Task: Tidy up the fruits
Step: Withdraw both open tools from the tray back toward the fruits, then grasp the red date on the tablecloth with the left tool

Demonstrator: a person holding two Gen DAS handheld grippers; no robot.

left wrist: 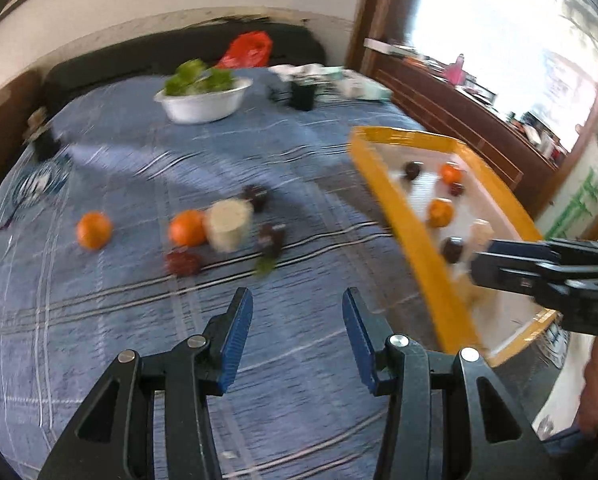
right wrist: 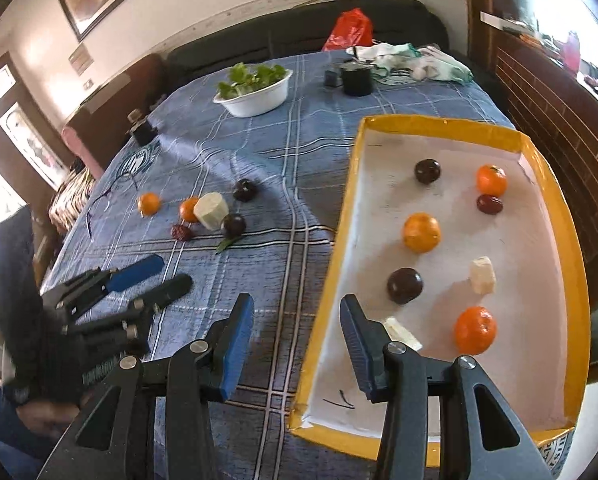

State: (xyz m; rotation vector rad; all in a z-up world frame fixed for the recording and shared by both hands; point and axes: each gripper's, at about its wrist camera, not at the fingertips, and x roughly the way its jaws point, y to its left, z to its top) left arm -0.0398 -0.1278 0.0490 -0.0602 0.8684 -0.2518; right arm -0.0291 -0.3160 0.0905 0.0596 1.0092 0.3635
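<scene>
White bowl [right wrist: 255, 96] of greens, red bag [right wrist: 349, 30], black cup [right wrist: 356, 74] on blue cloth [right wrist: 259, 152].

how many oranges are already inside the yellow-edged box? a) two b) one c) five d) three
d: the right wrist view shows three oranges in the yellow-edged box, one at the far end, one in the middle and one at the near end; two more still lie out on the blue cloth.

Empty right tongs [right wrist: 297, 336] over yellow-rimmed tray [right wrist: 571, 248] of oranges [right wrist: 421, 232] and plums [right wrist: 405, 285].
</scene>
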